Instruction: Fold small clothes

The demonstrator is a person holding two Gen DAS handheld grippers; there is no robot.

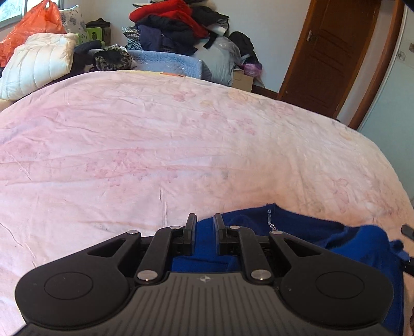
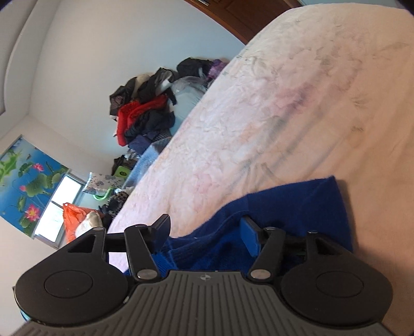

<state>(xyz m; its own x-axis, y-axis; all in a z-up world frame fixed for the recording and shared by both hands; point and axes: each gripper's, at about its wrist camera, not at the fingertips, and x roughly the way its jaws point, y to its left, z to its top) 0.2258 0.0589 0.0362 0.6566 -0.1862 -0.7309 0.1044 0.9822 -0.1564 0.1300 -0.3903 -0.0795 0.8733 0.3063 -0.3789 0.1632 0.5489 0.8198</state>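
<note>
A blue knitted garment [image 1: 323, 240] lies crumpled on the pink bedspread [image 1: 168, 144] at the near edge of the bed. My left gripper [image 1: 204, 219] sits at its left edge, fingers a narrow gap apart with blue cloth between them. In the right wrist view, tilted sideways, the garment [image 2: 297, 206] runs under my right gripper [image 2: 204, 226], whose fingers stand wide apart over the cloth. A tip of the right gripper shows at the far right of the left wrist view [image 1: 407, 230].
At the head of the bed are a white padded pillow [image 1: 36, 64], an orange plastic bag [image 1: 33, 23] and a pile of dark and red clothes [image 1: 178, 23]. A brown wooden door [image 1: 328, 51] stands at the right.
</note>
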